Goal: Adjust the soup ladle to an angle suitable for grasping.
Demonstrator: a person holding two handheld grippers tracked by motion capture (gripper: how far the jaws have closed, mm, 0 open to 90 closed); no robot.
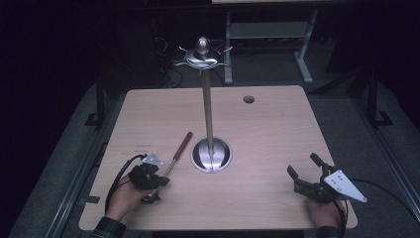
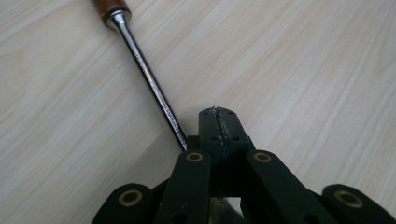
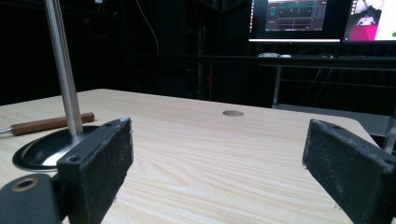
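Your left tongs point(image 2: 218, 122) are pressed fully together, pads meeting with nothing between the tips, pointing down at the surface point(image 2: 303, 70). Just beside them, on their left in the left gripper view, runs the steel shaft of the long utensil point(image 2: 152, 77), its brown wooden handle up at the far end. From above, your left tongs point(image 1: 148, 176) sit over the near end of that utensil point(image 1: 177, 151), close to the near-left corner of the surface point(image 1: 277, 124); whether they touch the shaft is not clear. The utensil lies slantwise, its handle angling toward the round metal base of the stand point(image 1: 211, 154), which rises on a thin pole to a hooked crown.

Your right tongs point(image 1: 303, 169) stand wide apart and hold nothing, low by the near-right corner, with the right edge just beside your hand. Between their pads in the right gripper view lies bare wood running out to a small round hole point(image 3: 233, 113) near the far edge. The stand's base point(image 3: 44, 149) sits off to their left.
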